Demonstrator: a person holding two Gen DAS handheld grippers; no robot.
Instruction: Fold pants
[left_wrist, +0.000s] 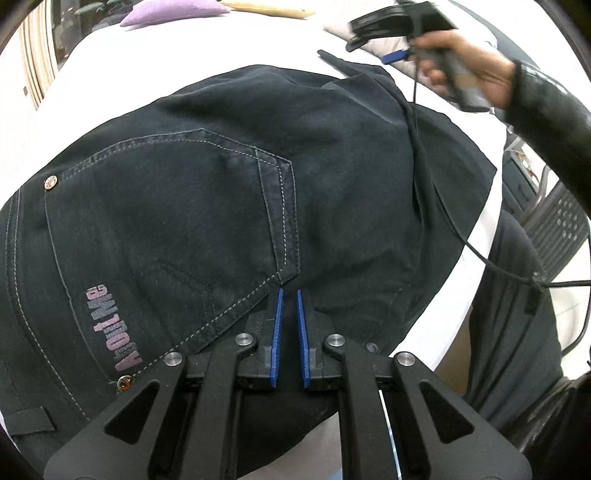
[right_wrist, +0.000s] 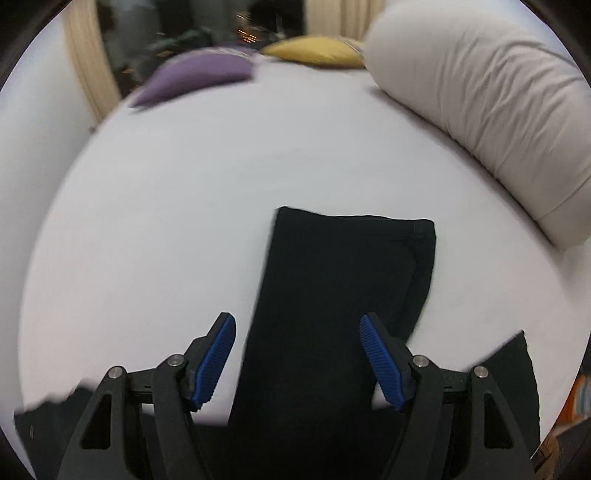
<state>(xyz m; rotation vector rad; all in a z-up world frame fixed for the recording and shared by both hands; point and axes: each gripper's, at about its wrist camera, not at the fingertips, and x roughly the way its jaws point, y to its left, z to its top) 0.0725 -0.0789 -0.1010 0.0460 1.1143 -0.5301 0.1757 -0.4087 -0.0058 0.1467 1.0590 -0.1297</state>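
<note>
Two grippers (left_wrist: 290, 295) (right_wrist: 297, 325) over dark pants (left_wrist: 207, 206)

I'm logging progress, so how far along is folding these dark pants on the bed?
Early. The pants lie spread on the white bed, seat and back pocket up, one leg stretched flat. The left claw sits nearly closed at the pocket; whether it pinches cloth is unclear. The right claw hangs open above the leg. All folds remain.

Matt dark denim pants (left_wrist: 221, 192), white-stitched.
</note>
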